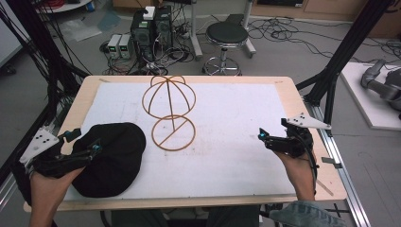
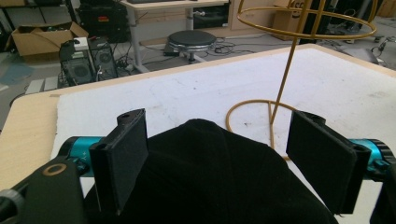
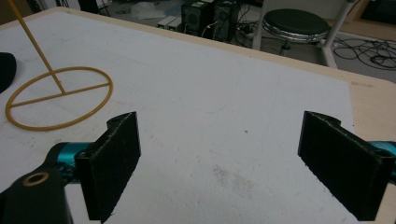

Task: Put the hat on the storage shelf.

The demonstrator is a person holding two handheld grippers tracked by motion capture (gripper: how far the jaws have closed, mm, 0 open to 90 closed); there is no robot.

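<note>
High view: black cap (image 1: 111, 158) lay at the mat's near-left, beside the wire stand (image 1: 169, 113). Left gripper (image 2: 224, 154) stood wide astride it, right gripper (image 3: 224, 163) wide, empty. Soft, light, likely floppy; pinch the crown edge.

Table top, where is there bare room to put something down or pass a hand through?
The white mat is bare between the wire stand and the right tool, and along the near edge below the stand's ring. The left side is crowded: the black hat lies there with the open left tool at it.
</note>
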